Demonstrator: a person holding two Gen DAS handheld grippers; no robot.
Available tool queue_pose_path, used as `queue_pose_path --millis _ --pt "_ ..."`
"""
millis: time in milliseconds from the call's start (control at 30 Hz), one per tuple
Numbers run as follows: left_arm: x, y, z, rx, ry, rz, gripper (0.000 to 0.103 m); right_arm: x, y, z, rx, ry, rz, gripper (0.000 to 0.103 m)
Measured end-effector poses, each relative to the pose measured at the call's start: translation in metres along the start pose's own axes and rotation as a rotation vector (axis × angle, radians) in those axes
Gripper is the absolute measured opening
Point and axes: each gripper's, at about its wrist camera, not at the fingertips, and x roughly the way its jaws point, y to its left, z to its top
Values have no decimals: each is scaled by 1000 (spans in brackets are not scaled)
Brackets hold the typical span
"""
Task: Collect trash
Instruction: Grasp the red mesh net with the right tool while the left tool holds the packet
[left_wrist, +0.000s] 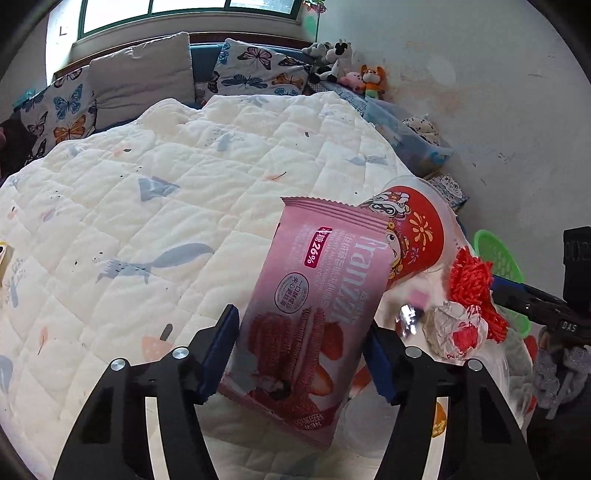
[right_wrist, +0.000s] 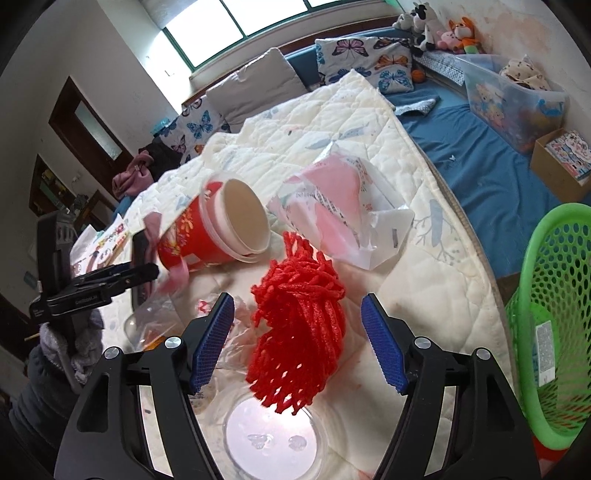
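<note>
**Two grippers worked on the trash pile on the bed**

The left gripper (left_wrist: 301, 354) had a pink biscuit wrapper (left_wrist: 314, 314) between its jaws. The blue pads stood at both edges of the wrapper and seemed to touch it, so I judged it as grasped, probably to carry it away to the basket. The wrapper stood nearly upright, and it hid part of the red paper cup (left_wrist: 410, 236), which lay on its side at about 1 o'clock from it.

The right gripper (right_wrist: 297, 343) was released: its jaws stood apart on both sides of the red foam net (right_wrist: 299, 332), and the pads did not press it. In my judgement, it was placed around the net to take it next. A clear plastic lid (right_wrist: 273, 435) lay under the net, at 6 o'clock.

The remaining trash lay together on the white quilt (left_wrist: 147, 184): the cup, a torn pink and white bag (right_wrist: 340, 206) at 1 o'clock from the net, and a crumpled paper ball (left_wrist: 454, 328). The green basket (right_wrist: 550, 314) waited at 3 o'clock, beside the bed, likely for collecting everything.
</note>
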Motion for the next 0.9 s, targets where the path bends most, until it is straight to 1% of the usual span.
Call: queue_pose_path --millis 100,133,167,233,267,300,333,367,400,567,700,833,900 --pt "-2 -2 -2 18 -10 8 57 9 -4 0 14 14 -6 72" --pt "-3 -2 -3 24 -10 10 54 11 -5 -1 16 20 -5 72" --pt "-3 -3 -3 28 -10 15 52 13 -6 0 19 25 -5 71" --pt "-4 -2 -3 29 -9 20 51 18 -6 -2 22 38 -2 67" --pt "-5 -2 -4 30 -11 25 48 20 -6 -2 24 44 4 62" --pt "-6 -2 -4 32 -14 33 47 20 -6 -3 25 45 7 58" --pt "-7 -1 -5 29 -16 33 47 20 -6 -4 25 46 14 57" --pt "-8 -1 -5 27 -16 30 44 19 -5 -4 24 47 19 53" --pt "-9 -2 -6 27 -17 32 43 19 -4 -5 23 44 22 49" --pt "-19 -6 -10 30 -35 48 40 6 2 -8 9 14 28 45" --pt "-36 -13 -10 37 -68 50 40 -10 6 -10 -6 -10 31 39" --pt "-59 -24 -10 50 -110 42 40 -26 8 -15 -16 -33 36 39" --pt "-69 -32 -9 62 -127 43 40 -34 9 -18 -27 -46 29 36"
